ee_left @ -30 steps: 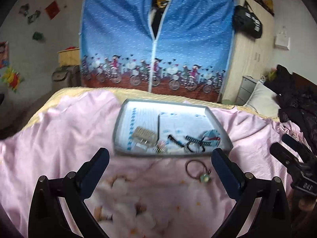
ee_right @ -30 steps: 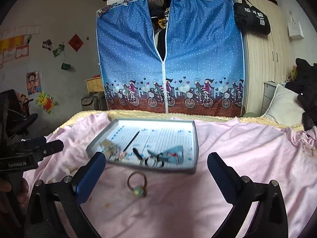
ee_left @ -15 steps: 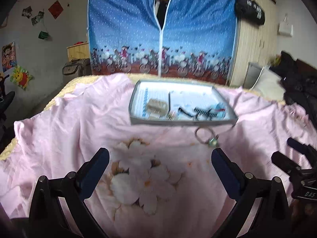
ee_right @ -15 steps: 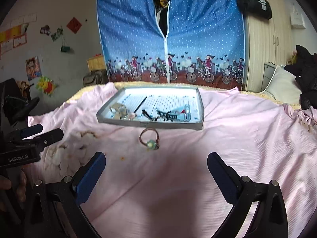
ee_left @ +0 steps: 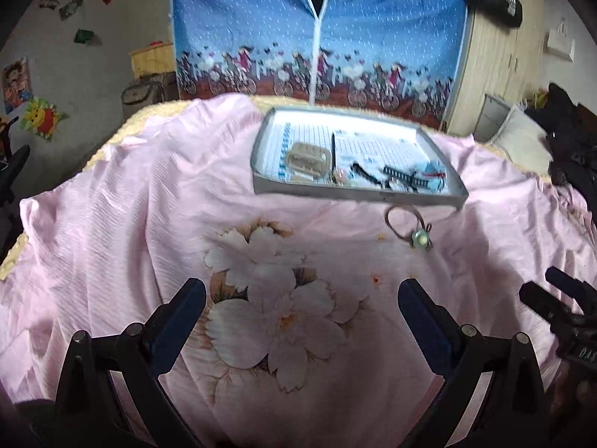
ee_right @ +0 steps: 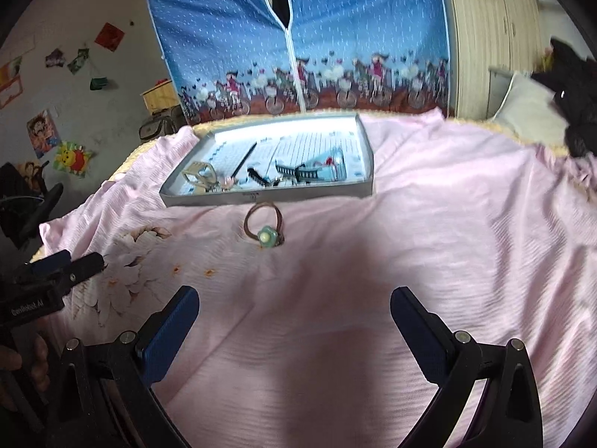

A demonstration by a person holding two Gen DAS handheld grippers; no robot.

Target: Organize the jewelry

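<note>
A grey tray point(ee_left: 350, 194) point(ee_right: 268, 198) lined with ruled paper rests on the pink bedspread and holds a beige clip point(ee_left: 309, 158) point(ee_right: 199, 175), black hair clips point(ee_left: 405, 178) point(ee_right: 296, 172) and a light-blue piece. Just in front of the tray lies a brown hair tie with a pale green flower charm point(ee_left: 419, 238) point(ee_right: 265, 237). My left gripper point(ee_left: 301, 300) is open, well short of the tray, with nothing between its fingers. My right gripper point(ee_right: 294, 310) is open too, back from the hair tie and empty.
A blue zip wardrobe with a bicycle print point(ee_left: 317, 37) stands behind the bed, next to a wooden cabinet point(ee_right: 481, 37). A pillow and dark clothes point(ee_left: 567, 149) lie at the right. The bedspread's flower print point(ee_left: 276, 298) lies under the left gripper.
Both grippers have pulled back toward me and away from the tray, which now sits farther off. The hair tie has not moved. Both grippers stayed open.
</note>
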